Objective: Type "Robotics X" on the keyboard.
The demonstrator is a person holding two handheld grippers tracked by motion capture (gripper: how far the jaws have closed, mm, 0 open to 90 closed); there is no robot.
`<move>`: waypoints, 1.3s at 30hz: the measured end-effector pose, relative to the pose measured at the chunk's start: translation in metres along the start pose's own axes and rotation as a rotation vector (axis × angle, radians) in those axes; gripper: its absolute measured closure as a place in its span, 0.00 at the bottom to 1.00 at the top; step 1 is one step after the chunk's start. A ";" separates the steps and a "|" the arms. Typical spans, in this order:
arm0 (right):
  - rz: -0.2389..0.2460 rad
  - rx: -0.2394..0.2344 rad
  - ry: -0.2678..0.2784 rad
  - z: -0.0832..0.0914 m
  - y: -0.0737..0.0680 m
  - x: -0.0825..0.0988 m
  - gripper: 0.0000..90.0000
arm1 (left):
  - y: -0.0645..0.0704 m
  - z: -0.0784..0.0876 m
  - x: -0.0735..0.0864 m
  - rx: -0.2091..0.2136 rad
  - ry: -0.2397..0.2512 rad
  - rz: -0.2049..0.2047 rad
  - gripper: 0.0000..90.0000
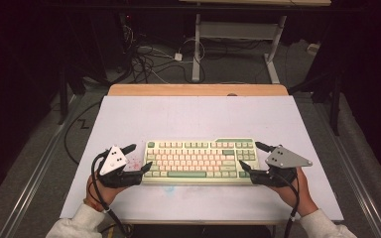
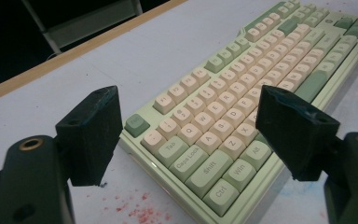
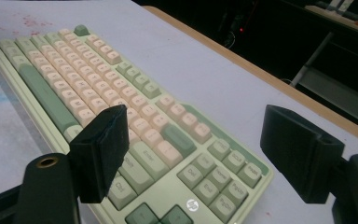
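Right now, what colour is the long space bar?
Green, darker than the pale keyboard case; the space bar shows best in the right gripper view.

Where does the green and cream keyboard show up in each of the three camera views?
High view: the green and cream keyboard lies at lower centre on the white table top, between the two grippers.
Left gripper view: it runs from bottom centre to the upper right corner.
Right gripper view: it runs from upper left to bottom centre.
Shared landmark: the long green space bar.
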State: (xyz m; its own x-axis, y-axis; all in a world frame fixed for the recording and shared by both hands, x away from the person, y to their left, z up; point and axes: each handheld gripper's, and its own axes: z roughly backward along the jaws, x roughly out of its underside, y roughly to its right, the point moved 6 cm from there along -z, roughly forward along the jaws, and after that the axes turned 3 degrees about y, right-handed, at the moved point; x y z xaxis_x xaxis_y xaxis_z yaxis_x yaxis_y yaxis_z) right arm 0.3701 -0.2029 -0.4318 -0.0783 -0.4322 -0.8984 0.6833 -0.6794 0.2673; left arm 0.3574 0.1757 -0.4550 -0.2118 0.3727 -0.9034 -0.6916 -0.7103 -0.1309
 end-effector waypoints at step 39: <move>0.044 -0.078 0.004 -0.033 -0.029 -0.019 0.56 | 0.010 -0.019 -0.017 0.049 0.009 -0.069 0.57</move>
State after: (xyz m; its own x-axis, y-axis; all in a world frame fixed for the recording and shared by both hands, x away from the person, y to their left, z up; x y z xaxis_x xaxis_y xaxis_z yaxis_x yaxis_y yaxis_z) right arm 0.3762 -0.1554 -0.4338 -0.0446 -0.4582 -0.8878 0.7404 -0.6118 0.2785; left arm 0.3669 0.1505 -0.4487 -0.1570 0.4142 -0.8965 -0.7372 -0.6533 -0.1727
